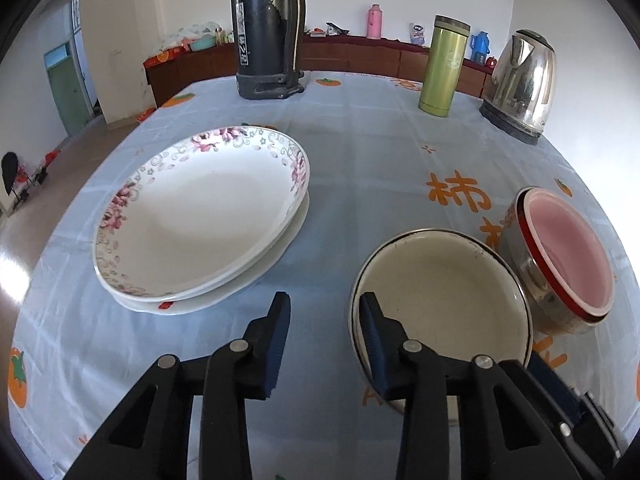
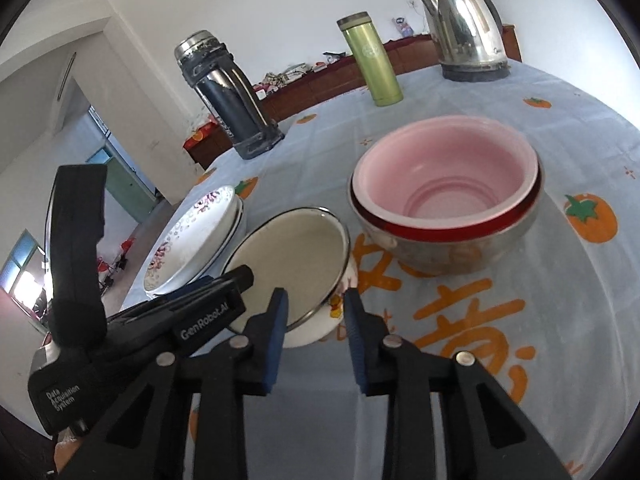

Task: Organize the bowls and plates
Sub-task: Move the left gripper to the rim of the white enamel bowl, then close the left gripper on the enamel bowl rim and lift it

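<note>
Fingers of both tools angle down, straddling the enamel bowl rim, apart, not clamped.

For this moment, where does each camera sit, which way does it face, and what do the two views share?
Left wrist: rides on the left gripper, angled down across the table toward the far wall; stacked floral plates ahead on the left, enamel bowl at its right finger; only its own open jaws show.
Right wrist: rides on the right gripper, angled down at the enamel bowl and pink bowl; own open jaws plus the left gripper's body show.
Shared: plates, both bowls, green flask, kettle, dark thermos.
</note>
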